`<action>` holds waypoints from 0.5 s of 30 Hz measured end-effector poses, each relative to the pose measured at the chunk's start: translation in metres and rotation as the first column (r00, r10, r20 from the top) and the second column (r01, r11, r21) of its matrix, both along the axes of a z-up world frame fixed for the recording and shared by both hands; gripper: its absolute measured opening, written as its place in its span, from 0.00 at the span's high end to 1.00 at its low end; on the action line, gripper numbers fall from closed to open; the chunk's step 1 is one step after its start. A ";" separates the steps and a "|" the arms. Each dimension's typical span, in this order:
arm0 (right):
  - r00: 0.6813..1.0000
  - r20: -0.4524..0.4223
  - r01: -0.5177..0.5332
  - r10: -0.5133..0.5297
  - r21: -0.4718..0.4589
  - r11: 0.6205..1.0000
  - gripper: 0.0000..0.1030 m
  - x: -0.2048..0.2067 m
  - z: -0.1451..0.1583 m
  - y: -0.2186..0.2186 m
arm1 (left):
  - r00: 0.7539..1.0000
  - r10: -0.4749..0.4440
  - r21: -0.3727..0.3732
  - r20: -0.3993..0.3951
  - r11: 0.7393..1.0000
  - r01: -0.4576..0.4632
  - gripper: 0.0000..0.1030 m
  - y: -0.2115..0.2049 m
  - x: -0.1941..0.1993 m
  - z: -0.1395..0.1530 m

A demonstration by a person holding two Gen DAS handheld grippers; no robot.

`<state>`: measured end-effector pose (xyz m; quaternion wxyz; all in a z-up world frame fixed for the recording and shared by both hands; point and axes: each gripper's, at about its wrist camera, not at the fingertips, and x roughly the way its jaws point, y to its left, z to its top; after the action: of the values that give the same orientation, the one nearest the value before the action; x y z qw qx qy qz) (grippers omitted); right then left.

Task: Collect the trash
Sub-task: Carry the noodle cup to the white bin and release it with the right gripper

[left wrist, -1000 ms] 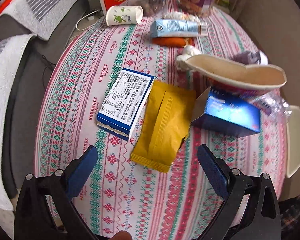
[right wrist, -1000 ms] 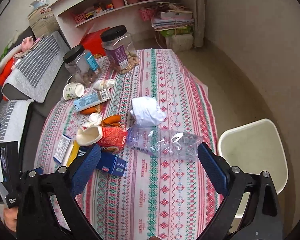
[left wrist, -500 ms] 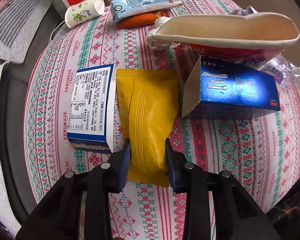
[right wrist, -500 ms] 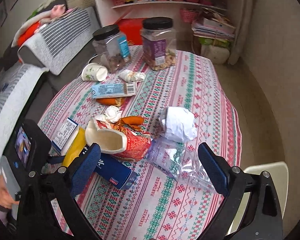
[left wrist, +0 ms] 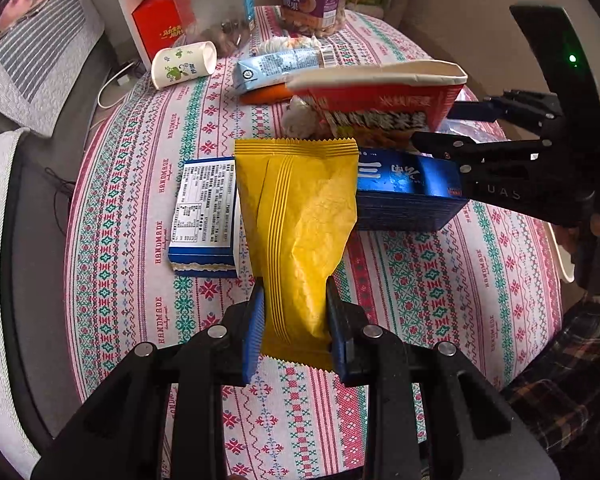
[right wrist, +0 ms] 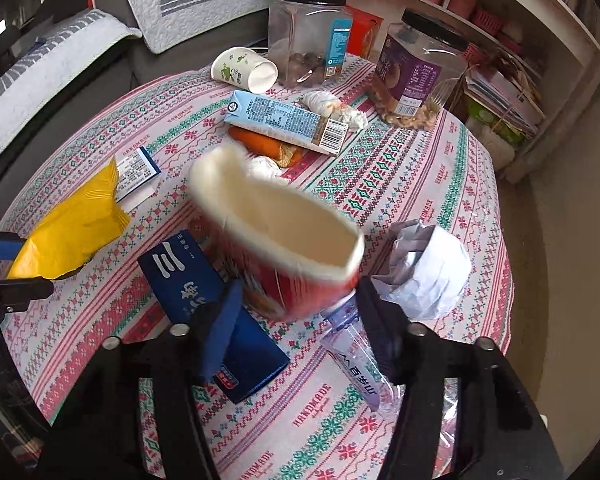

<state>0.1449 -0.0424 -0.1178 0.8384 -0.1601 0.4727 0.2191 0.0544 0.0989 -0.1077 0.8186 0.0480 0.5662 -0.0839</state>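
Note:
My left gripper is shut on a yellow snack wrapper and holds it lifted off the patterned tablecloth; the wrapper also shows in the right wrist view. My right gripper is shut on a squashed red paper noodle cup and holds it tilted above a blue box. In the left wrist view the cup and right gripper sit at the right, above the blue box.
On the round table lie a blue-and-white carton, a milk carton, a carrot, a tipped paper cup, crumpled white paper, a crushed clear bottle and two jars. A sofa stands left.
My left gripper closed on the yellow wrapper and lifted it. My right gripper came down to the table, closed on the noodle cup and raised it.

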 end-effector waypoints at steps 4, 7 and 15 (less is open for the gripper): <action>0.999 0.002 0.036 -0.036 0.049 0.998 1.00 -0.006 0.007 0.001 | 0.999 0.034 -0.018 0.021 0.999 -0.033 0.72 0.010 0.004 0.005; 0.999 -0.011 0.046 -0.045 0.106 0.993 0.99 -0.012 0.015 -0.005 | 0.998 0.058 -0.047 0.033 0.997 -0.057 0.72 0.015 0.003 0.012; 0.995 0.096 0.027 -0.040 0.131 0.991 0.22 -0.013 0.035 -0.009 | 0.997 0.069 -0.068 0.040 0.996 -0.066 0.72 0.021 0.000 0.016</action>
<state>0.1321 -0.0512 -0.0828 0.8729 -0.1079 0.4182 0.2270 0.0540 0.1199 -0.0917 0.8338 0.0034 0.5470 -0.0741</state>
